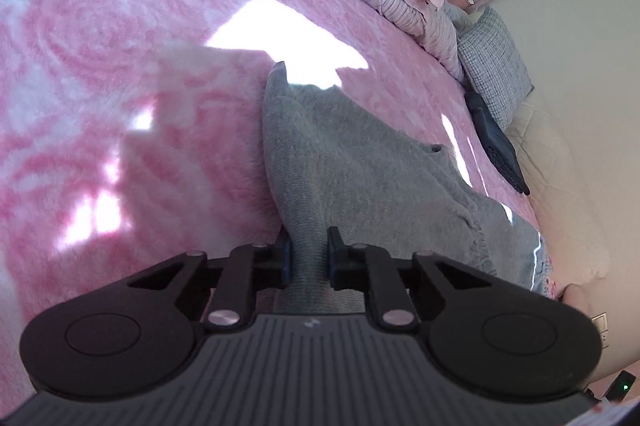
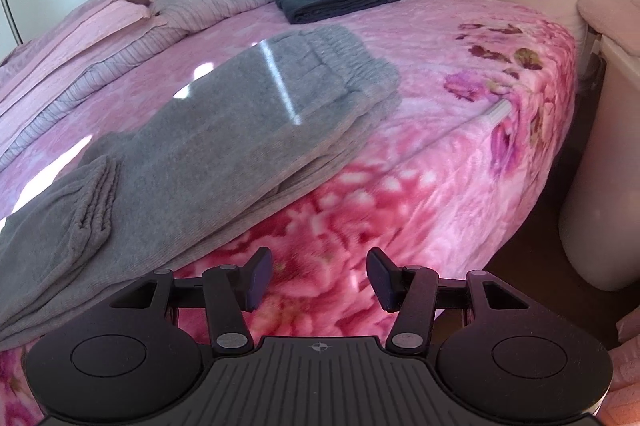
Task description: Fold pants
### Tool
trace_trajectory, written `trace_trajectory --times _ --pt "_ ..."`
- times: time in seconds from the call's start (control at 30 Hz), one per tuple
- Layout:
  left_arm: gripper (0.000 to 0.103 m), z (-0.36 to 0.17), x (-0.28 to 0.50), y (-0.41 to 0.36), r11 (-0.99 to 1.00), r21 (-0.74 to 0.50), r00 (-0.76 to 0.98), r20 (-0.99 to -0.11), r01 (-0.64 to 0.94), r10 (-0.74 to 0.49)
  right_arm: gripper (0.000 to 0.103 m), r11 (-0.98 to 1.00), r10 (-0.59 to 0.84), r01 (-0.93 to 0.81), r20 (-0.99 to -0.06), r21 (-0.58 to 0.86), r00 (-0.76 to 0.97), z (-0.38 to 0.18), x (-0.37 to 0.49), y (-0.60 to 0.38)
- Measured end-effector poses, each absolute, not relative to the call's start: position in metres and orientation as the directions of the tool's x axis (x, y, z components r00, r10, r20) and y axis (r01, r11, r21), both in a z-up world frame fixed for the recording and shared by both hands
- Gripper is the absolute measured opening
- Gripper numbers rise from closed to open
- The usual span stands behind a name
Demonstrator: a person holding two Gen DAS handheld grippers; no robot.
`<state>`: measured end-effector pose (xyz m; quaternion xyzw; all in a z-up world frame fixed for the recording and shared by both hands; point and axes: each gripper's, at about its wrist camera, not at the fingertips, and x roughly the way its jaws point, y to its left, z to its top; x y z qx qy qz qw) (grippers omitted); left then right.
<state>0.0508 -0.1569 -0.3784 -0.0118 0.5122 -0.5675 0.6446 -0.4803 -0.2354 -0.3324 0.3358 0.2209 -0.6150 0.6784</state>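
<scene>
We see the gray pants lying long on the pink blanket. Our left gripper pinches what looks like a leg end. Our right gripper hangs wide apart, just beside the pants, holding nothing.

- the left gripper is black, with a grey body that has long ridges on top.
- it has two big round black discs, one on each side.
- thin black arms run from the discs to the fingers, joined by round silver screws.
- its pads look dark blue.
- a small pale mark sits at the middle of the ridged part.
- the right gripper looks the same: black discs, silver screws, ridged grey body.
- its pads are dark blue too.
- its mark is a small circle with a cross.
</scene>
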Motion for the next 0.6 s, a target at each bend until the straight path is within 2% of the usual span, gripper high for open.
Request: trace_trajectory --times 0.13,0.33,0.47,0.6 --pt "0.01 -0.341 0.03 -0.161 0.33 -0.522 -0.114 -0.648 0.787 -0.753 0.05 -0.011 -0.71 0.983 -0.693 0.183 0.121 -0.327 -0.505 -0.236" --pt "0.009 -0.245 -0.041 -0.194 0.196 -0.415 -0.102 -0.596 0.889 -0.796 0.05 -0.037 -0.76 0.985 -0.645 0.169 0.082 -0.308 -0.554 -0.243" --pt "0.009 -0.189 -0.123 -0.235 0.066 -0.326 -0.137 -0.56 0.943 -0.817 0.05 -0.058 -0.805 0.984 -0.59 0.166 0.052 -0.287 -0.588 -0.251" --pt "0.009 -0.161 -0.225 -0.281 -0.094 -0.278 -0.231 -0.515 0.956 -0.826 0.05 -0.088 -0.834 0.979 -0.551 0.183 0.028 -0.272 -0.619 -0.256"
